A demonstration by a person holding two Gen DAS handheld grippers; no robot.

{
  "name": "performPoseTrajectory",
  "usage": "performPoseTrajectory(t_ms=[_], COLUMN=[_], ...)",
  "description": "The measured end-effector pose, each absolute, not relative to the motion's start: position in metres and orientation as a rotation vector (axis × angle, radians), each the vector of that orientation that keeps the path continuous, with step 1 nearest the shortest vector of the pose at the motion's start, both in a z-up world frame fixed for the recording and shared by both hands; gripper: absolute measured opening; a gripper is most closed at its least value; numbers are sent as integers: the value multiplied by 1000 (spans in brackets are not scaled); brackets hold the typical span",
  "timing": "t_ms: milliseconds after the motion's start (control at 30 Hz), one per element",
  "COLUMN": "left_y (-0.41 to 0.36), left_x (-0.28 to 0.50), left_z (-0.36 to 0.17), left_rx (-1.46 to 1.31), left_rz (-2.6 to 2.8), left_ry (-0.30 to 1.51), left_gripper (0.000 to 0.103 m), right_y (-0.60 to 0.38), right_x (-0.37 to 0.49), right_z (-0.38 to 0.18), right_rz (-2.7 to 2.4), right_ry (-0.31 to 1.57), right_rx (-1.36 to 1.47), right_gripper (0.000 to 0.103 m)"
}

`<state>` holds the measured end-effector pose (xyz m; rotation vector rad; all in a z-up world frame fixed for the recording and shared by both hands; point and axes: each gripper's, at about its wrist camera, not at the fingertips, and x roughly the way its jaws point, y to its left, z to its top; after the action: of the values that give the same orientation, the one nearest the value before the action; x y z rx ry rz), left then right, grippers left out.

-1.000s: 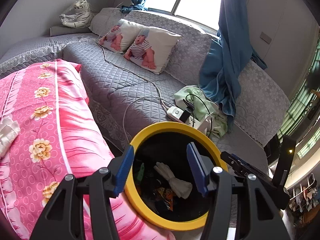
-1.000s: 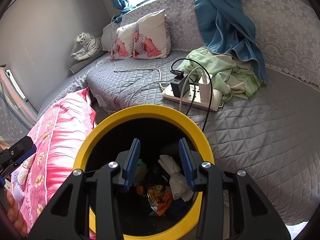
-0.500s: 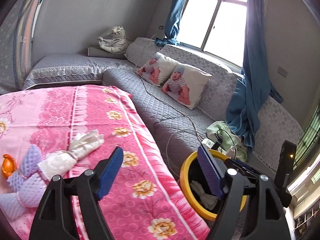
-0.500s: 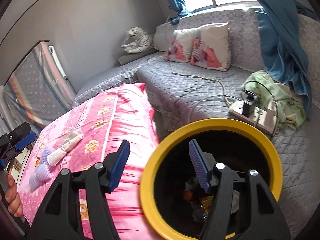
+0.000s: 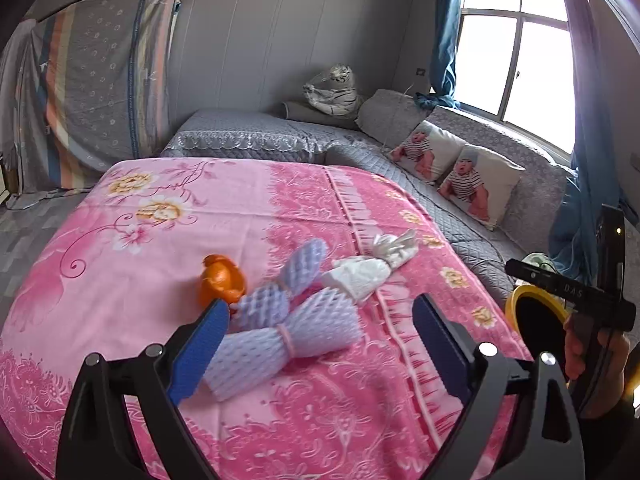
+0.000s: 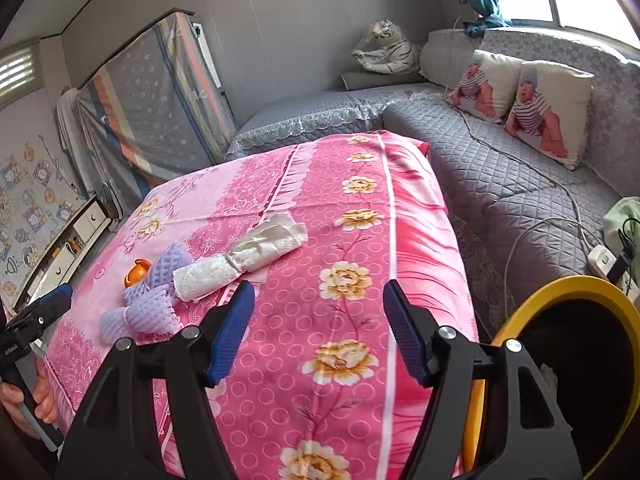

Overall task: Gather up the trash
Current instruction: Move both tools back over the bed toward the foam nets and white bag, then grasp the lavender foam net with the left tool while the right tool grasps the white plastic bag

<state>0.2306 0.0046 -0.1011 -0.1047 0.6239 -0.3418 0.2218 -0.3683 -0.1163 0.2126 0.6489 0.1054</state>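
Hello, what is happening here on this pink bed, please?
A person with two hand-held grippers is collecting trash. The left gripper and right gripper are both open and empty, facing the pink bedspread. On it lie purple foam nets, a white wrapper and an orange peel. The yellow-rimmed bin stands beside the bed.

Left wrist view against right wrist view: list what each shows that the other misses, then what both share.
Only the left wrist view shows the window and the left gripper, open over the purple foam nets.

Only the right wrist view shows the power strip, the cartoon wall sheet and the right gripper, open.

Both show the pink cloth, orange peel, white wrapper, yellow bin, baby pillows and toy tiger.
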Motion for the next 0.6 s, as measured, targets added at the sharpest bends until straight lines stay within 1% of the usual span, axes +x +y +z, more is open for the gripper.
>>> performPoseTrajectory(t_ms=[100, 300, 600], left_y=[28, 46, 49], left_x=[234, 238, 254], left_z=[-115, -139, -154], left_rx=[-128, -123, -127], left_rz=[-335, -341, -380], left_ry=[654, 698, 741], left_gripper=[90, 90, 90], right_y=[-351, -327, -318], right_x=[243, 285, 342], right_z=[-119, -122, -136], right_rz=[135, 155, 104], right_ry=[675, 737, 790], right_rx=[196, 203, 213], right_gripper=[68, 73, 73])
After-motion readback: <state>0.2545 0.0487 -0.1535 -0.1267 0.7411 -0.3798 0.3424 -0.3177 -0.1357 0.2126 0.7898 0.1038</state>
